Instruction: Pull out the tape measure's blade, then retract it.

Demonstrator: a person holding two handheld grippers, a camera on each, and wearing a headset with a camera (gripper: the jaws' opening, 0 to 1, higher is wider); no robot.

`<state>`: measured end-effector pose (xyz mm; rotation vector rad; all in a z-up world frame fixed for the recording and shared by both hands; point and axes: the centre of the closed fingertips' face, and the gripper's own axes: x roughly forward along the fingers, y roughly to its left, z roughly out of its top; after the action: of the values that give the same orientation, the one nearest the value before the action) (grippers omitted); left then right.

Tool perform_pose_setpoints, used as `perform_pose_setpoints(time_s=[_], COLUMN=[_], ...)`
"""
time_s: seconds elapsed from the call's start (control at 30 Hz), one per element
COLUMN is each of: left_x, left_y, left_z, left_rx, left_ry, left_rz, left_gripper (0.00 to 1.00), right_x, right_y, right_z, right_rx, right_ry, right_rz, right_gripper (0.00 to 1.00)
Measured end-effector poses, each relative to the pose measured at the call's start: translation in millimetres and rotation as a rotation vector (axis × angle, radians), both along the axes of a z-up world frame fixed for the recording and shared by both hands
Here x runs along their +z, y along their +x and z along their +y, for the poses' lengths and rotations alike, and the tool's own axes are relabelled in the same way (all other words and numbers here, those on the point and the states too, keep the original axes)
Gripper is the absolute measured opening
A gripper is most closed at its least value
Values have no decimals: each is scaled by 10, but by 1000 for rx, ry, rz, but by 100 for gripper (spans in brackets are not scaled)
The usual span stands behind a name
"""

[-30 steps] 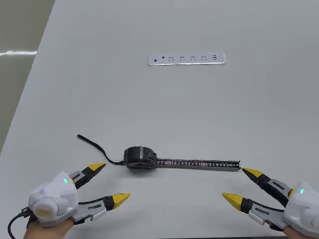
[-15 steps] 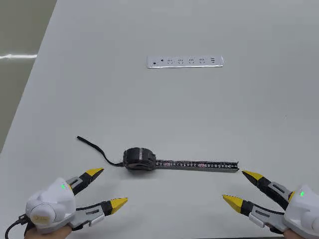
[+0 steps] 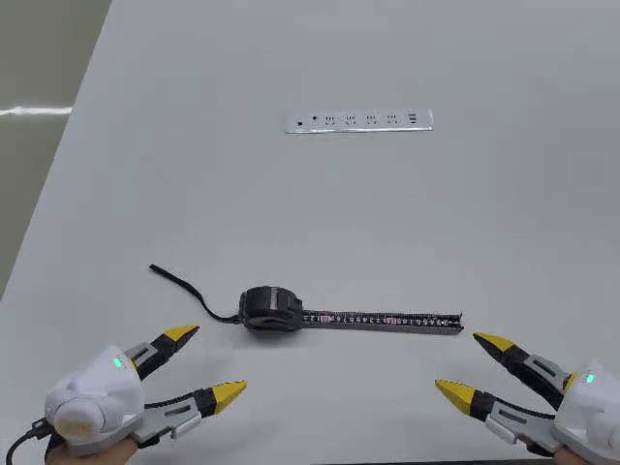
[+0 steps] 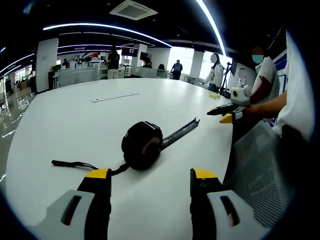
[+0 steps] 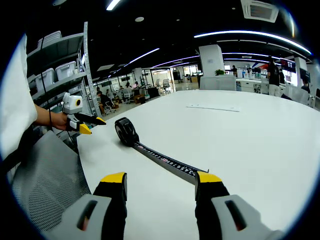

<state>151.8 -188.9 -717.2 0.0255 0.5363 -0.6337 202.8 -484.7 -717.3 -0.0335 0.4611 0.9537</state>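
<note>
A black tape measure (image 3: pixel 272 308) lies on the white table, its dark blade (image 3: pixel 384 321) drawn out to the right and flat on the surface. A black wrist strap (image 3: pixel 181 283) trails off to its left. My left gripper (image 3: pixel 203 363) is open just short of the case, which sits ahead of its yellow tips in the left gripper view (image 4: pixel 142 144). My right gripper (image 3: pixel 476 365) is open near the blade's free end (image 5: pixel 197 172), apart from it. The case (image 5: pixel 126 131) lies farther off in the right gripper view. Neither gripper touches the tape.
A white power strip (image 3: pixel 359 120) lies flat farther back on the table. The table's left edge (image 3: pixel 68 126) runs along a greenish floor. A grey mesh chair back (image 5: pixel 47 175) stands near the front edge. Several people stand in the room beyond.
Both grippers have drawn back slightly toward the near edge. The tape measure and its extended blade have stayed put.
</note>
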Motion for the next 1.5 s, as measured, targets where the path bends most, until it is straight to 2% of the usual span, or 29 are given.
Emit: perform_pose_setpoints(time_s=[0.77,1.2,1.5], left_x=[21,12,-30], left_y=[-86,-199,-305], left_z=[29,124,239], left_rx=[24,50,77], left_ry=[-8,-11,-5], left_rz=[-6,0,16], left_gripper=[62,62,62], right_x=[0,-3,-32], right_y=[-72,-178,-258], right_z=[-66,-160,-223], right_rx=[-11,-36,-49], right_ry=[-14,-18,-23], right_rz=[-4,-1,8], right_gripper=[55,55,55])
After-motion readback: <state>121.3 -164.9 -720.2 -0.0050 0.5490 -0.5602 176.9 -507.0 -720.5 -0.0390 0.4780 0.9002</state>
